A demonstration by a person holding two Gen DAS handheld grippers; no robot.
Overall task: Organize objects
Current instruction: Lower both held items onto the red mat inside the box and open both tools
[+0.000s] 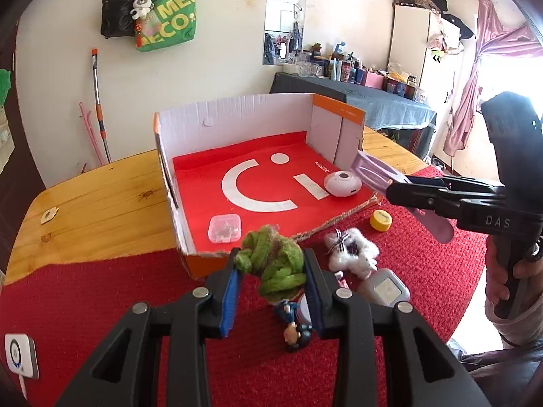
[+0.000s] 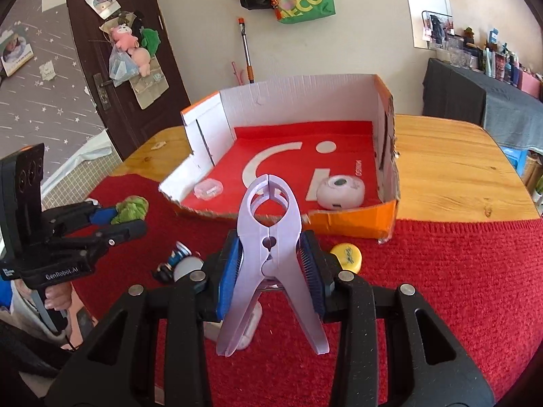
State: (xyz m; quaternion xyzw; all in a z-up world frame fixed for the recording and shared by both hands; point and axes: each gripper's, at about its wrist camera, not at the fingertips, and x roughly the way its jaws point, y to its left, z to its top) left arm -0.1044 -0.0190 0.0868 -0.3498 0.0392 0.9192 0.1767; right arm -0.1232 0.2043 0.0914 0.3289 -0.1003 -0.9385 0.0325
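My left gripper [image 1: 271, 264] is shut on a green yarn bundle [image 1: 275, 259], held above the red mat just in front of the cardboard box [image 1: 237, 115]. It also shows in the right wrist view [image 2: 130, 208]. My right gripper [image 2: 269, 257] is shut on a large lilac plastic clip [image 2: 271, 237], held near the box's front right corner; the clip also shows in the left wrist view [image 1: 376, 173]. Inside the box, on its red liner, lie a round white device [image 1: 342, 183] and a small clear plastic case [image 1: 224, 228].
On the red mat [image 1: 424, 271] lie a yellow cap [image 1: 380, 220], a white fluffy toy [image 1: 353, 249], a grey-white square gadget [image 1: 385, 288] and a small figurine [image 1: 293, 322]. A white device [image 1: 20, 356] sits at the left. The wooden table [image 1: 95, 200] extends behind.
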